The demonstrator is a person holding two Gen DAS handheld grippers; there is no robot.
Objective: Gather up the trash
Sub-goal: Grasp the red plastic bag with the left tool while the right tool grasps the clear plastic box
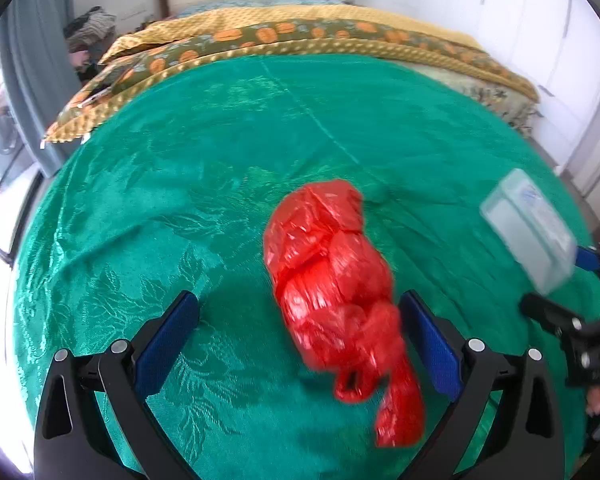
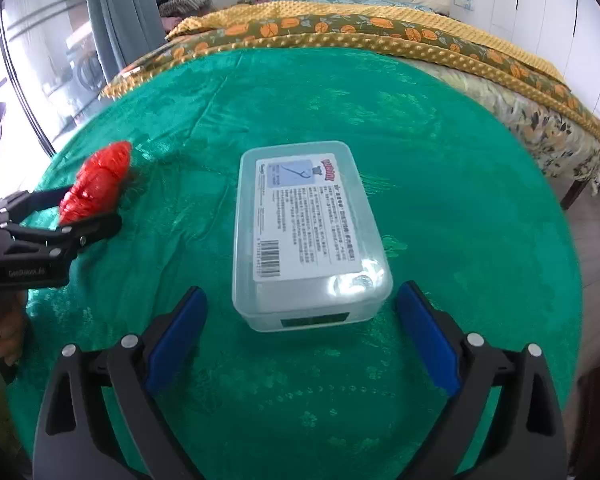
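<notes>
The left gripper (image 1: 300,316) stands wide open, its fingers apart around the red plastic bag (image 1: 336,280) on the green cloth (image 1: 180,184); the right gripper (image 2: 302,310) is also released, with the clear plastic box (image 2: 308,228) lying between its fingers, untouched.

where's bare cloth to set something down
Free: the green cloth beyond the box up to the yellow blanket, and right of the box. Crowded: between the red bag and the box.
</notes>
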